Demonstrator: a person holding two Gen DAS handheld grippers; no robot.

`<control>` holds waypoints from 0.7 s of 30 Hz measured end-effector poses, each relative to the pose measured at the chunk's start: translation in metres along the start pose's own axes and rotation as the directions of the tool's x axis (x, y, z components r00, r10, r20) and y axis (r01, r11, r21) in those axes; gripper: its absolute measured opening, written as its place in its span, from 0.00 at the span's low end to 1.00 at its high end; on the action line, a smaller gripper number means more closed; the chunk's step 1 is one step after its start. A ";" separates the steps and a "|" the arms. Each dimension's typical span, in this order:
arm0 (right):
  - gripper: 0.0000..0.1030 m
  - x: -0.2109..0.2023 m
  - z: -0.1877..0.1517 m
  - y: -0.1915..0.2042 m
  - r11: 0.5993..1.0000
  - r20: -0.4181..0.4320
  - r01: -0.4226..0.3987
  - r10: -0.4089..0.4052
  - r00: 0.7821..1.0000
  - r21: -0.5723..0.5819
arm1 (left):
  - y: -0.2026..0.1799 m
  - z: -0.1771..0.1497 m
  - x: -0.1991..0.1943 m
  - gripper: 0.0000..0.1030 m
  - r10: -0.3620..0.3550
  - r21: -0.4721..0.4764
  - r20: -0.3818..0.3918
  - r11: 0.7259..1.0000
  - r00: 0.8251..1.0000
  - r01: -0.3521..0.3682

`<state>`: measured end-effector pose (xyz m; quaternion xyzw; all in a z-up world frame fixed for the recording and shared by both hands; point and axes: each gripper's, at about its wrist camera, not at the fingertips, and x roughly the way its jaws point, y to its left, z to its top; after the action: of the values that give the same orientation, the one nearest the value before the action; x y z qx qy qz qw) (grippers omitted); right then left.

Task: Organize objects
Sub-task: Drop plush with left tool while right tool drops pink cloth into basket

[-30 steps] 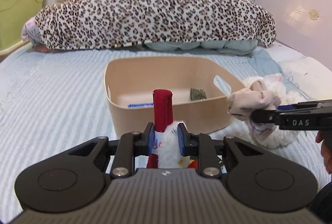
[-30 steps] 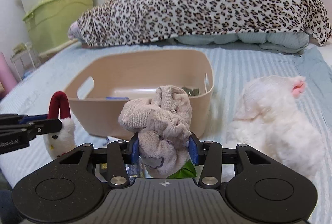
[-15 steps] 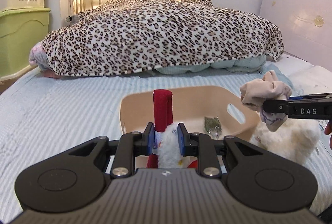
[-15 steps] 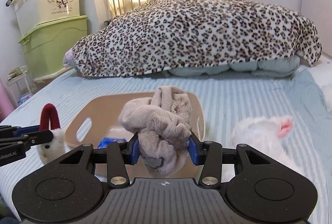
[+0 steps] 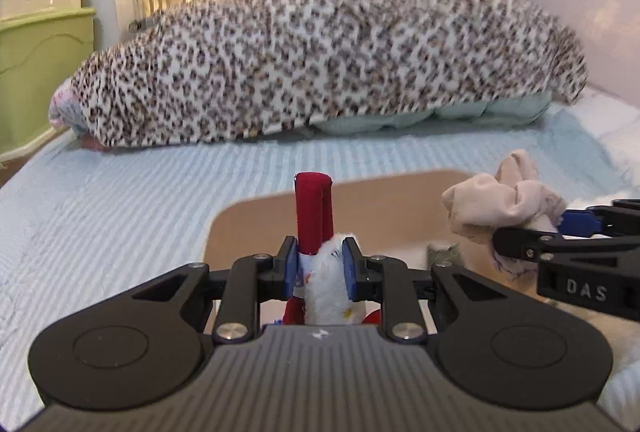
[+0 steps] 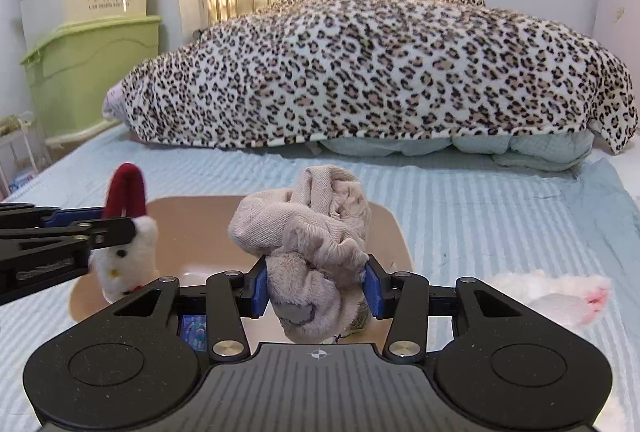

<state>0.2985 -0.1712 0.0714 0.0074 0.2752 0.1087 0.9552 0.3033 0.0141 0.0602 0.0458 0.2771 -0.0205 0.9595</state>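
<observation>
My left gripper (image 5: 319,264) is shut on a small white plush toy with a red loop (image 5: 314,216); it also shows in the right wrist view (image 6: 126,252), held above the left side of the beige bin (image 6: 384,228). My right gripper (image 6: 316,286) is shut on a bundle of beige cloth (image 6: 308,232), held over the bin's middle. The bundle also shows in the left wrist view (image 5: 500,203). The bin (image 5: 384,207) sits on the striped bed below both grippers, holding a blue item (image 6: 192,328) and a green item (image 5: 442,256).
A white fluffy plush with pink ear (image 6: 556,300) lies on the bed right of the bin. A leopard blanket heap (image 6: 380,71) fills the far bed. Green and cream storage boxes (image 6: 88,63) stand at the left. A headboard (image 5: 592,27) is at the right.
Both grippers have risen and moved forward over the bin with their loads. The bin now sits lower and closer in both views.
</observation>
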 end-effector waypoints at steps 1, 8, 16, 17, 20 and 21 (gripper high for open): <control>0.42 0.006 -0.002 0.002 1.000 -0.013 0.004 -0.005 1.000 -0.004 | -0.001 -0.003 0.009 0.25 0.015 0.004 -0.024 1.000 1.000 -0.015; 0.44 0.043 -0.019 0.009 0.999 -0.131 0.028 -0.031 0.991 -0.023 | 0.007 -0.028 0.039 0.34 0.047 -0.004 -0.145 0.999 0.988 -0.049; 0.82 0.019 -0.021 0.016 0.998 -0.110 0.032 -0.039 0.993 -0.063 | 0.015 -0.029 0.004 0.87 0.072 -0.027 -0.114 0.997 0.991 -0.075; 0.88 0.012 -0.020 0.016 0.997 -0.097 0.033 -0.040 0.994 -0.072 | 0.014 -0.029 -0.001 0.87 0.066 -0.025 -0.116 0.997 0.991 -0.069; 1.00 -0.012 -0.018 0.014 0.995 -0.077 0.031 -0.038 0.996 -0.090 | 0.010 -0.033 -0.018 0.89 0.062 -0.003 -0.106 0.998 0.992 -0.063; 1.00 -0.019 -0.017 0.012 0.995 -0.073 0.030 -0.037 0.997 -0.095 | 0.008 -0.035 -0.023 0.91 0.058 0.005 -0.101 0.998 0.993 -0.057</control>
<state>0.2718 -0.1642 0.0681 -0.0462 0.3052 0.1057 0.9453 0.2662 0.0262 0.0436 0.0555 0.3240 0.0093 0.9444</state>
